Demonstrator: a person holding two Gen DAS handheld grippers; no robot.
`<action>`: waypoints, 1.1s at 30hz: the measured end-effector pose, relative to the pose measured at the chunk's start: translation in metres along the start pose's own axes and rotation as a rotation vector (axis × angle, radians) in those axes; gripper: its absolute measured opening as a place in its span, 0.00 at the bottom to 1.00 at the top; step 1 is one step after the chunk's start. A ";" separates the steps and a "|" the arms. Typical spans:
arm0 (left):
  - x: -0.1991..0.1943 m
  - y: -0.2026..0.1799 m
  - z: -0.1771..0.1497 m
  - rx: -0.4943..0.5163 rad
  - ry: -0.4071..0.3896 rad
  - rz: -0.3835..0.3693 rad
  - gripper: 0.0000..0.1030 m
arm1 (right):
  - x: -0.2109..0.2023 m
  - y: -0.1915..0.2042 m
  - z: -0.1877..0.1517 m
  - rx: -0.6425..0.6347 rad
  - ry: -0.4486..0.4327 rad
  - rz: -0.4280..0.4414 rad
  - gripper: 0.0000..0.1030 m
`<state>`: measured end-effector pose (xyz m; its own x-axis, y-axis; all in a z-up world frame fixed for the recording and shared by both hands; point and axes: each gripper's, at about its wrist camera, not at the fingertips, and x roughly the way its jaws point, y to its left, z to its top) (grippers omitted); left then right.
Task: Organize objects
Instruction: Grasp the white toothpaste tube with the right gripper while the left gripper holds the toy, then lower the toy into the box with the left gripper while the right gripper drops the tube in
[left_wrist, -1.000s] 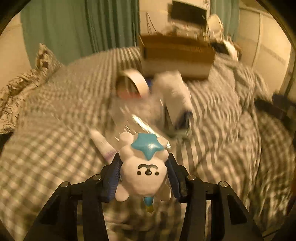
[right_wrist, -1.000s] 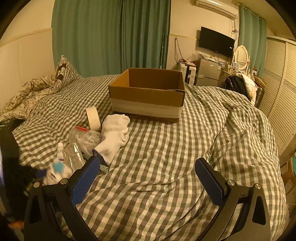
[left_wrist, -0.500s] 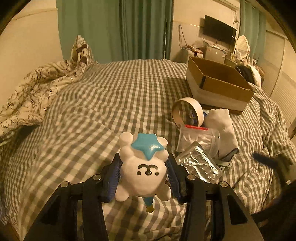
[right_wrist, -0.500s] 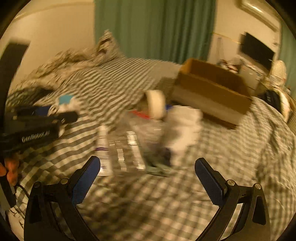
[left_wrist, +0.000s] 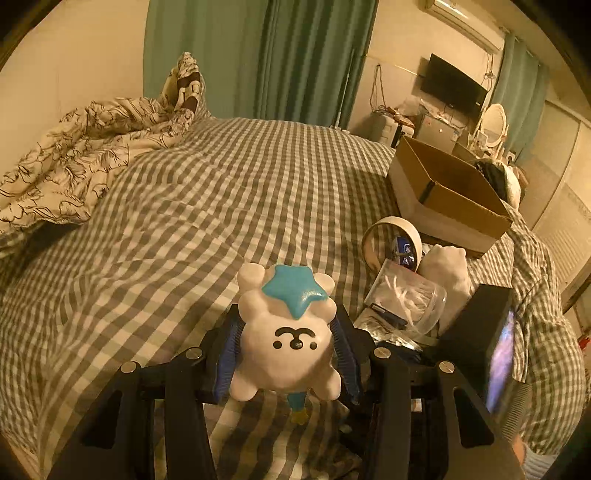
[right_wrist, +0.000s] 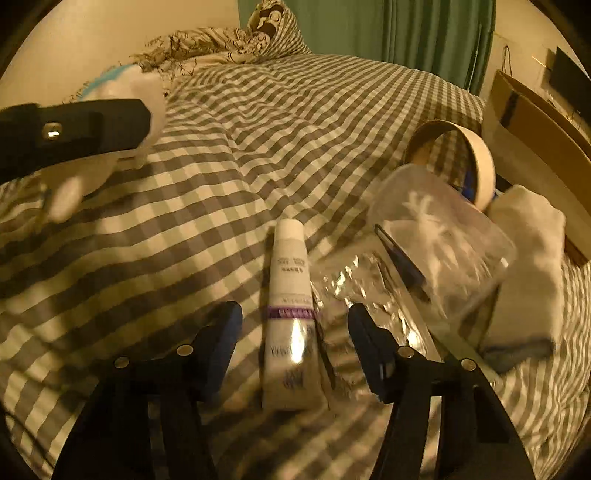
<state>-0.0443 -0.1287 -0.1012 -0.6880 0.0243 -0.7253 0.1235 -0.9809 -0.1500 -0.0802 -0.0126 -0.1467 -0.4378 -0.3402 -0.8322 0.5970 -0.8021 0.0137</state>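
Note:
My left gripper (left_wrist: 286, 325) is shut on a white plush toy (left_wrist: 284, 336) with a blue star on its head, held above the checked bed. It also shows at the left of the right wrist view (right_wrist: 110, 110). My right gripper (right_wrist: 293, 317) is open, its fingers either side of a white tube with a purple band (right_wrist: 290, 306) lying on the bed. Next to the tube lie a foil packet (right_wrist: 354, 284), a clear plastic jar on its side (right_wrist: 443, 240), a tape roll (right_wrist: 472, 158) and white socks (right_wrist: 528, 258).
An open cardboard box (left_wrist: 443, 192) stands on the bed at the far right, behind the tape roll (left_wrist: 391, 240). A crumpled patterned duvet (left_wrist: 74, 162) and pillow lie at the far left. The right gripper's body (left_wrist: 476, 332) shows dark at the right of the left wrist view.
My right gripper has swung left and down over the pile, with its fingers now closer together around the tube. My left gripper has kept the plush toy and turned left toward the bed's head.

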 end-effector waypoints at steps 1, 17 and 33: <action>0.001 0.001 0.000 -0.007 0.004 -0.002 0.47 | 0.003 0.000 0.002 -0.001 -0.002 -0.003 0.59; -0.007 -0.009 0.003 0.003 -0.007 -0.019 0.47 | -0.069 -0.009 -0.010 0.018 -0.093 0.074 0.24; -0.032 -0.120 0.075 0.183 -0.147 -0.100 0.47 | -0.199 -0.104 0.062 0.074 -0.362 -0.074 0.24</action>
<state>-0.0901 -0.0265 -0.0097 -0.7888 0.1076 -0.6051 -0.0728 -0.9940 -0.0819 -0.0968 0.1080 0.0516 -0.6951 -0.4203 -0.5832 0.5100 -0.8601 0.0120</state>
